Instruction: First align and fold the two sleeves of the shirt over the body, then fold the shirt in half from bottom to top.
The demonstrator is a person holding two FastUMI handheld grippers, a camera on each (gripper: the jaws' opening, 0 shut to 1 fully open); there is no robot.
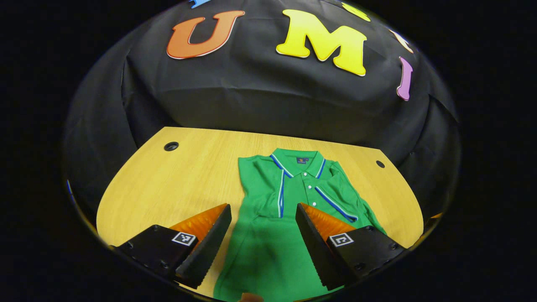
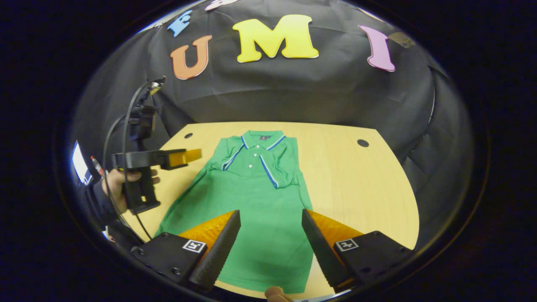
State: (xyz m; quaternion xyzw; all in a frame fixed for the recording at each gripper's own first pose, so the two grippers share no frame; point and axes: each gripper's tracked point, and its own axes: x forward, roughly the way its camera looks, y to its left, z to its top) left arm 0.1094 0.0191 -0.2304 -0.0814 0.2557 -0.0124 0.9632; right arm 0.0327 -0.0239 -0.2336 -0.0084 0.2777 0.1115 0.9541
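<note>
left gripper view: the left gripper (image 1: 263, 218) hangs above the table (image 1: 168, 188), jaws spread wide and grasping nothing. a green shirt (image 1: 268, 251) lies flat on the table with its collar (image 1: 298, 160) at the far end and both sleeves folded over the body.

right gripper view: the right gripper (image 2: 271, 224) hangs over the shirt's lower half, jaws released. farther left, a hand (image 2: 117, 186) holds the left gripper above the table edge.
</note>
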